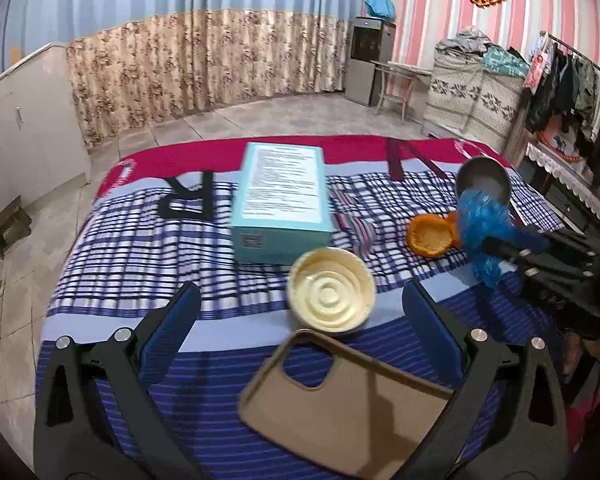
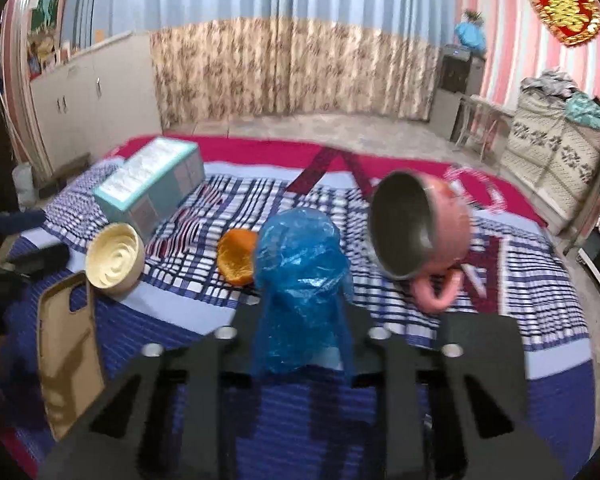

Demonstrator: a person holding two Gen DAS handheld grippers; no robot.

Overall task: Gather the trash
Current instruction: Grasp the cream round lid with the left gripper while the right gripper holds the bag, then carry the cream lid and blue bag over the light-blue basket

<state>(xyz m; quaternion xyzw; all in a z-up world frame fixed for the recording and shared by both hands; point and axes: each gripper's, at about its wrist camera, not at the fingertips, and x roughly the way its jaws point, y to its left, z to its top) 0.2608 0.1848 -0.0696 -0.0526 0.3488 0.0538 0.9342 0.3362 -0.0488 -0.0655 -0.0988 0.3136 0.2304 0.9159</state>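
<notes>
My right gripper is shut on a crumpled blue plastic bag and holds it above the checked cloth; the bag also shows in the left wrist view, held by the right gripper. An orange peel lies on the cloth just behind the bag; it also shows in the left wrist view. My left gripper is open and empty, its fingers on either side of a cream bowl and above a tan phone case.
A teal box lies at the middle of the table. A pink mug lies on its side at the right. The cream bowl and phone case are at the left. Floor surrounds the table.
</notes>
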